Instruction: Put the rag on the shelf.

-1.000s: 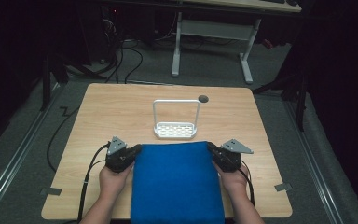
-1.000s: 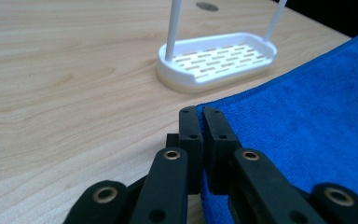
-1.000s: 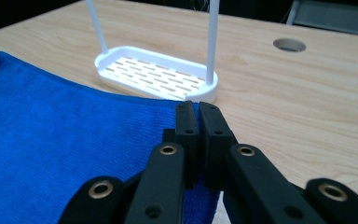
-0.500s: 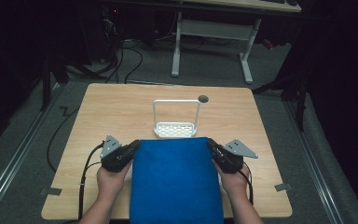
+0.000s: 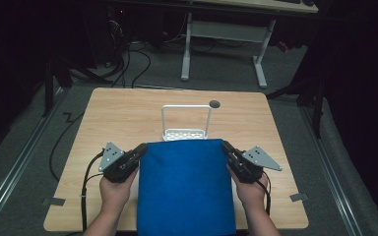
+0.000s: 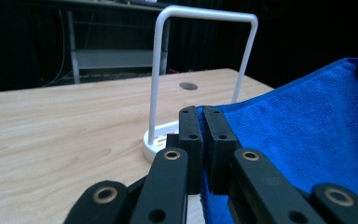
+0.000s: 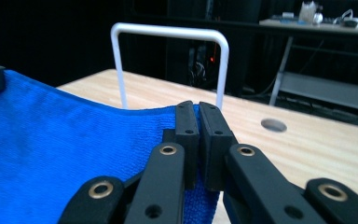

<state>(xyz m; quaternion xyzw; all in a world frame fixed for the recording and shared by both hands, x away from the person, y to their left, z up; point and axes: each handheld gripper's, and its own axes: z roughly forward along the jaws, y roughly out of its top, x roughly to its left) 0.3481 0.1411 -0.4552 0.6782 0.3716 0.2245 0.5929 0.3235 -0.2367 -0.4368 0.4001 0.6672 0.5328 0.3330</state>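
A blue towel (image 5: 186,187) is stretched flat in the lower centre of the high view, above the near half of the wooden table (image 5: 118,118), with its near end running off the bottom edge of the frame. The left tongs (image 5: 140,149) pinch its far left corner and the right tongs (image 5: 225,146) pinch its far right corner, so the cloth spans the gap between the two, each held in a hand (image 5: 113,189) coming up from the bottom. In the left gripper view the left tongs (image 6: 202,114) are pressed together with the blue cloth (image 6: 307,140) caught between the jaws at its corner and spreading off to the right of the frame. In the right gripper view the right tongs (image 7: 198,109) are likewise pressed together on the corner, with the cloth (image 7: 65,140) spreading to the left. The towel's long axis runs from the bottom of the high view toward the top, its far edge straight and level across the frame. Just beyond that edge stands a white wire rack (image 5: 186,123), upright on a perforated base, the towel's edge near or over the base's front; I cannot tell whether they touch
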